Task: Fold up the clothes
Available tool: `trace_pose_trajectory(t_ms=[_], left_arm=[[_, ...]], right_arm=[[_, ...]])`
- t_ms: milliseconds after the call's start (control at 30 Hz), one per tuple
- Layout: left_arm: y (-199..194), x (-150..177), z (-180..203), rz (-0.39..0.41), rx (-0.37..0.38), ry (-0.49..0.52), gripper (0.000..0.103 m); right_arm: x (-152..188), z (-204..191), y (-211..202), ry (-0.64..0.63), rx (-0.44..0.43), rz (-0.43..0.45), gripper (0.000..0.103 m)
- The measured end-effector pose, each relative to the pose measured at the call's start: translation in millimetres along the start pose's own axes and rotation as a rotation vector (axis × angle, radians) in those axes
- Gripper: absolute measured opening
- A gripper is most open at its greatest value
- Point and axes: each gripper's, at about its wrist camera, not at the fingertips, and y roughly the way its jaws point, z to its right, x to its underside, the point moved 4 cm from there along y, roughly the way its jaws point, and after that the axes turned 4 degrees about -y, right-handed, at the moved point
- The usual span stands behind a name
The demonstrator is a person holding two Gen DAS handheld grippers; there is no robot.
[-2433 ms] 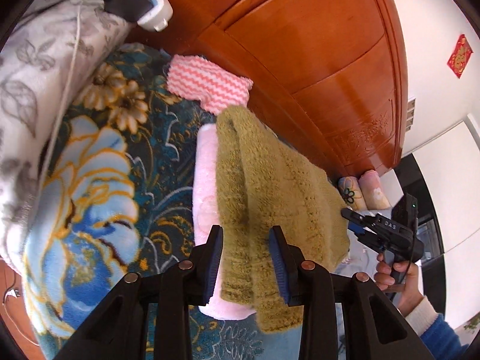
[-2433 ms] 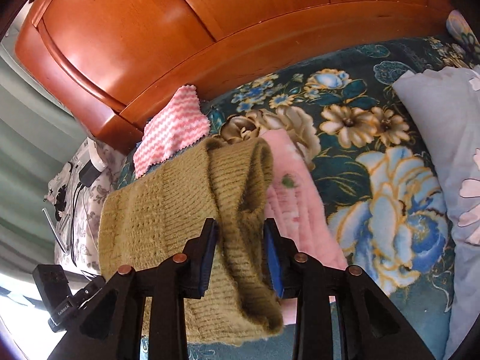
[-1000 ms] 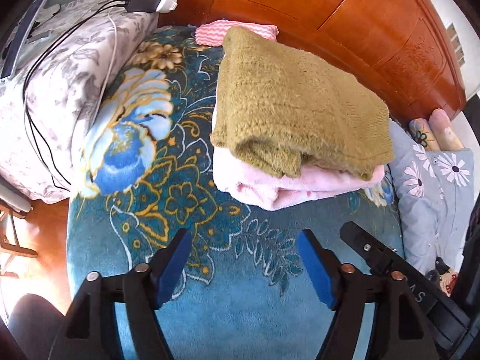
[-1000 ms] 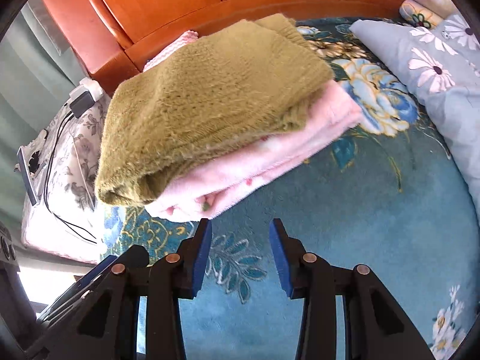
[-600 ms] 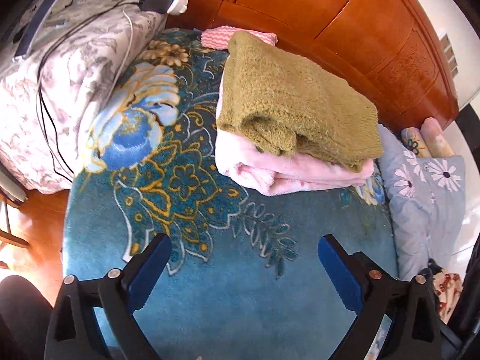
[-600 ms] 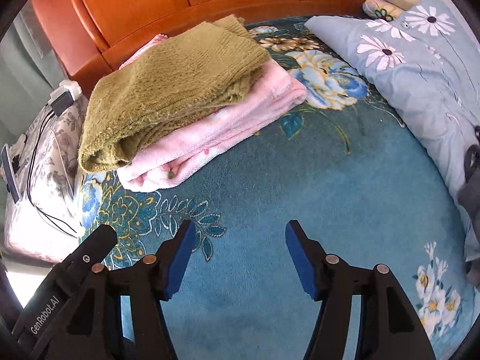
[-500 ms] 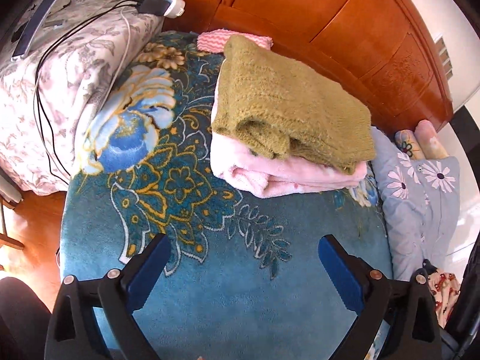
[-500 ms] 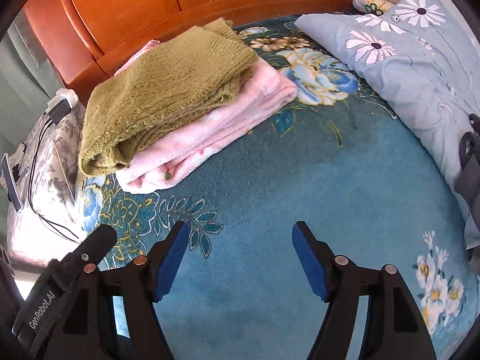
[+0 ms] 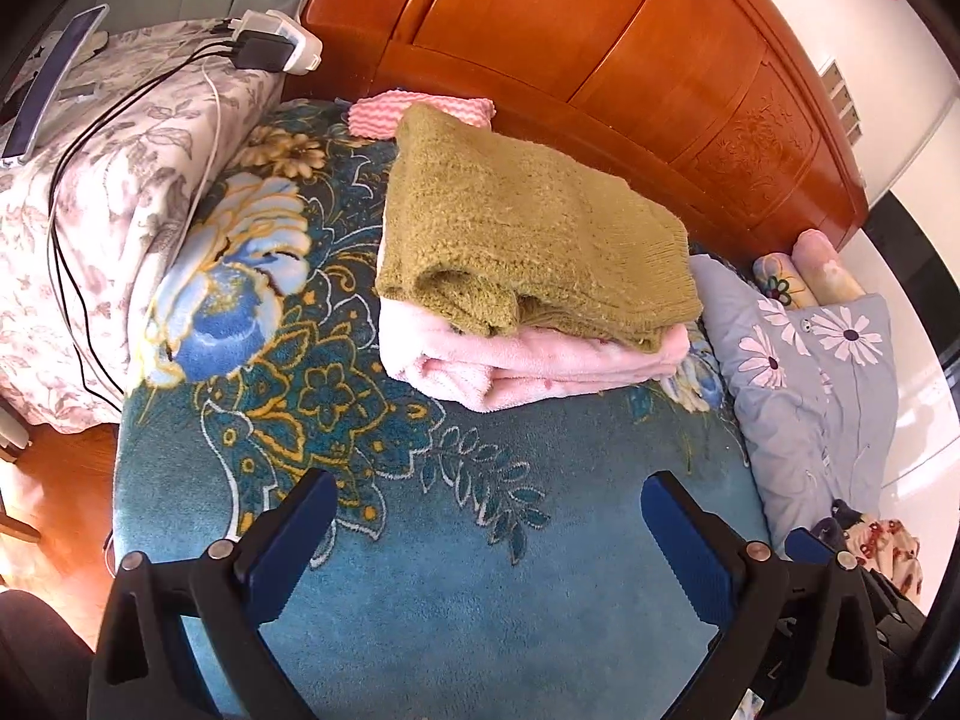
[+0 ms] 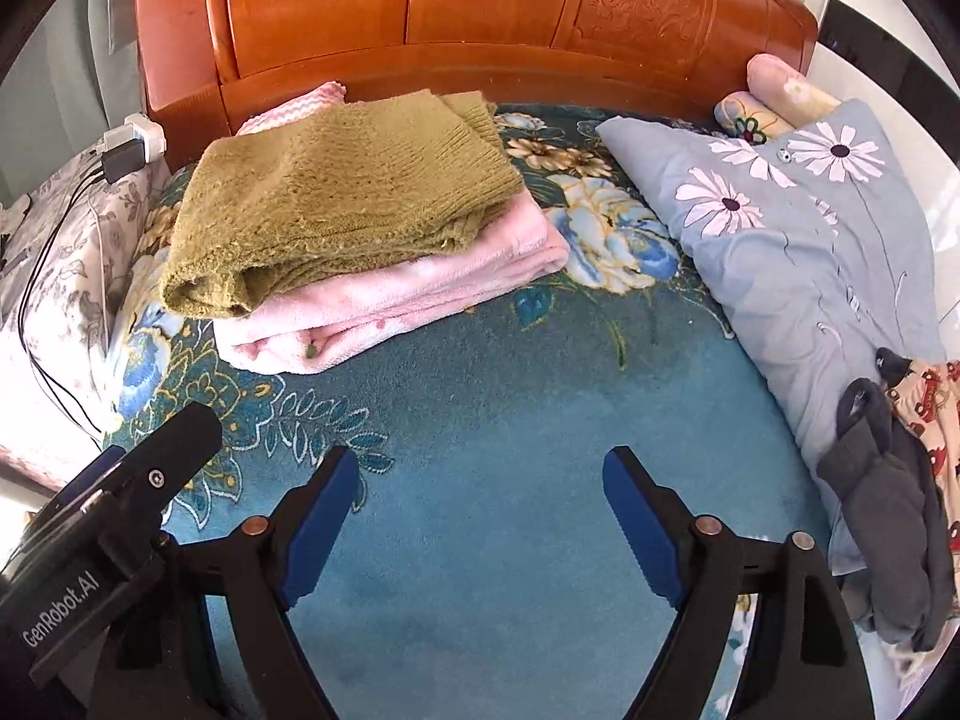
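Note:
A folded olive-green knit sweater (image 9: pixel 528 240) lies on top of a folded pink fleece garment (image 9: pixel 528 360) on the blue floral bedspread (image 9: pixel 456 588), near the wooden headboard. The stack also shows in the right wrist view: the sweater (image 10: pixel 336 204) over the pink garment (image 10: pixel 396 300). My left gripper (image 9: pixel 486 522) is open and empty, hovering above the bedspread in front of the stack. My right gripper (image 10: pixel 480 492) is open and empty, also in front of the stack. A dark grey garment (image 10: pixel 888 516) lies crumpled at the right edge.
A wooden headboard (image 10: pixel 480 18) stands behind. A pink zigzag cloth (image 9: pixel 420 111) lies behind the stack. A grey daisy pillow (image 10: pixel 798 222) lies right. A floral pillow (image 9: pixel 90 204) with a charger and cables lies left. The left gripper body (image 10: pixel 102 522) shows at lower left.
Both grippers let go of the green sweater, leaving it on the pink garment, opened wide and pulled back from the stack toward the foot of the bed.

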Motion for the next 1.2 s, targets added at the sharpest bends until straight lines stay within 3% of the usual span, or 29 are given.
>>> trace_pose_trajectory(t_ms=[367, 567, 800, 1200], left_arm=[[-3, 0, 2, 0.027, -0.056, 0.031, 0.103], [-1, 1, 3, 0.026, -0.082, 0.043, 0.103], [1, 2, 4, 0.021, -0.096, 0.052, 0.103], [4, 2, -4, 0.009, -0.094, 0.000, 0.103]], right_arm=[[-5, 8, -5, -0.028, 0.088, 0.016, 0.088], [-8, 18, -5, -0.008, 0.144, 0.028, 0.099], [-16, 28, -15, 0.034, 0.159, 0.066, 0.099], [-19, 22, -19, -0.001, 0.176, 0.080, 0.099]])
